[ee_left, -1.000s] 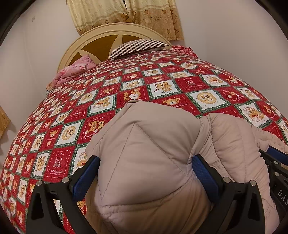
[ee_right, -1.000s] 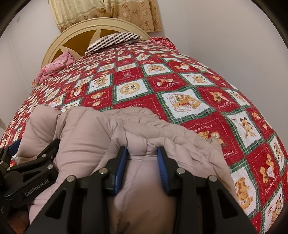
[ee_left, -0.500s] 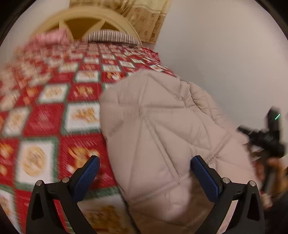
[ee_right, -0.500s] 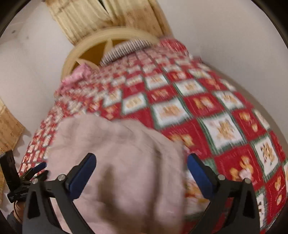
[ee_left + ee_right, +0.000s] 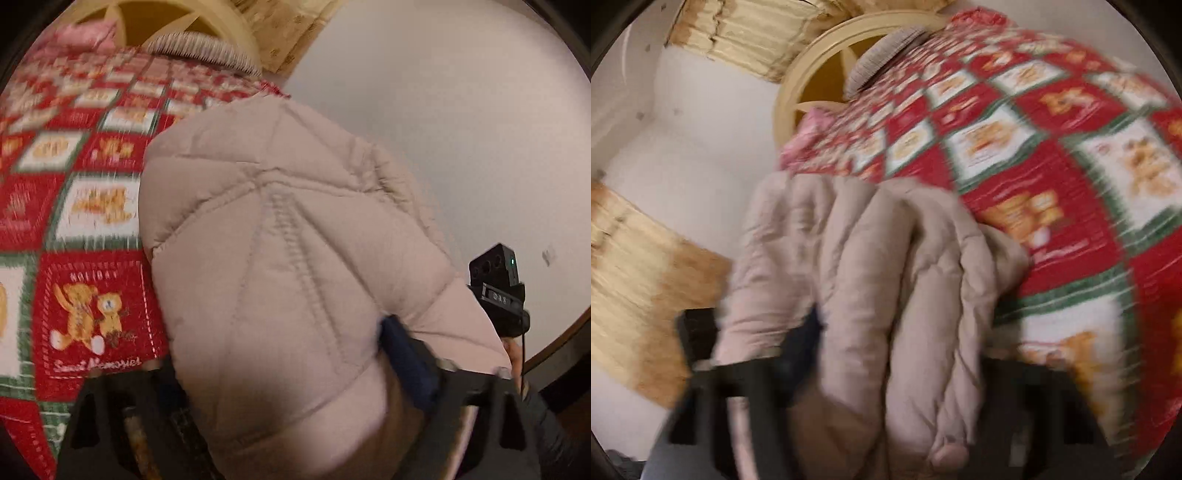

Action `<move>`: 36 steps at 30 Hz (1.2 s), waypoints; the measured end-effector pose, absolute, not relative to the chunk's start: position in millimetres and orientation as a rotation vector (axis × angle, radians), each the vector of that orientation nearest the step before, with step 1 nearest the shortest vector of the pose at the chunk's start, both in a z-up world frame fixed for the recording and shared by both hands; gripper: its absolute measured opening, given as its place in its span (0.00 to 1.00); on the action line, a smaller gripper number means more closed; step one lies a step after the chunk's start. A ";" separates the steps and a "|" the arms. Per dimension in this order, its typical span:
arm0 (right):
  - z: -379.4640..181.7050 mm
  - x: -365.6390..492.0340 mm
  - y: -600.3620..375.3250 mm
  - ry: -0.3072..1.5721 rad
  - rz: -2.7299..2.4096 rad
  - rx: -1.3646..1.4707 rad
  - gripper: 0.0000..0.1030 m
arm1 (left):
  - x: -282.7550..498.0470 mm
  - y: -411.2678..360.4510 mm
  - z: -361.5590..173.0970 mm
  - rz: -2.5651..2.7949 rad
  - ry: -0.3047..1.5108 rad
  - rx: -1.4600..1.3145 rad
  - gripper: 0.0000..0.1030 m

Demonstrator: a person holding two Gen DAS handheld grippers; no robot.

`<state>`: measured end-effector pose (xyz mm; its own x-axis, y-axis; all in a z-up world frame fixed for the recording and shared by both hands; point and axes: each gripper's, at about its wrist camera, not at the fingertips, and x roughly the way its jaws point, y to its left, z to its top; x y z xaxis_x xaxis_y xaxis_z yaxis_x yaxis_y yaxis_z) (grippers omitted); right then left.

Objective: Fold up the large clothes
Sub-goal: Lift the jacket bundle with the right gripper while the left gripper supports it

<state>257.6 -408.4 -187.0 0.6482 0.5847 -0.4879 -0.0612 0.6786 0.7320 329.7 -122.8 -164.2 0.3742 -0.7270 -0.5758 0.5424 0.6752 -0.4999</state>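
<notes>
Two grippers work one garment: a beige quilted puffer jacket (image 5: 288, 258) bunched at the near edge of a bed, lying on a red-and-green teddy-bear quilt (image 5: 85, 236).

Left wrist view: left gripper (image 5: 280, 373) has its jaws partly apart and has just been closing, with the padded bulk of the jacket between them. One blue pad (image 5: 406, 354) presses into the fabric on the right side; the other pad is hidden behind the cloth and blur, so contact there cannot be confirmed. The jacket fills the centre of the frame, stitch lines meeting at a point. At the far right the second tool's black camera block (image 5: 498, 288) shows against a white wall (image 5: 461, 129).

Right wrist view (heavy motion blur): right gripper (image 5: 897, 354) has also just been closing, jaws narrowed onto several thick folds of the jacket (image 5: 879, 258), which bulge up and forward between them. Fabric looks squeezed; grip appears firm.

Background: cream headboard (image 5: 820, 70), striped pillow (image 5: 195, 48), pink cloth (image 5: 809, 136) at the head end, yellow curtain (image 5: 750, 33) above.
</notes>
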 end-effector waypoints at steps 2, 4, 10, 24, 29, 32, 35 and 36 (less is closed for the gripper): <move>-183.2 252.6 -403.5 0.770 0.417 0.767 0.31 | 320.4 -119.3 -149.1 -0.827 0.838 -0.213 0.58; -176.6 248.2 -395.5 0.751 0.425 0.781 0.25 | 311.3 -109.2 -132.1 -0.829 0.810 -0.198 0.47; -142.1 246.6 -339.7 0.706 0.491 0.754 0.22 | 280.5 -36.7 -81.9 -0.733 0.705 -0.154 0.42; -108.7 324.4 -117.1 0.737 0.822 0.674 0.22 | 241.4 154.2 -49.1 -0.396 0.604 -0.166 0.41; -104.0 326.4 -66.6 0.772 0.882 0.629 0.22 | 240.0 199.8 -62.2 -0.333 0.604 -0.186 0.41; -106.8 328.6 -42.3 0.798 0.900 0.600 0.22 | 244.5 217.2 -76.9 -0.309 0.634 -0.204 0.41; -113.3 327.5 -28.6 0.826 0.900 0.583 0.22 | 242.7 234.1 -92.9 -0.289 0.660 -0.201 0.41; -117.9 328.5 -24.1 0.838 0.899 0.579 0.22 | 242.5 237.4 -100.1 -0.277 0.672 -0.197 0.41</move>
<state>328.5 -24.1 -117.9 0.3538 0.8544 -0.3805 -0.4396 0.5110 0.7387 242.5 237.4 -100.1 0.7478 -0.3149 -0.5844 0.1886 0.9448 -0.2679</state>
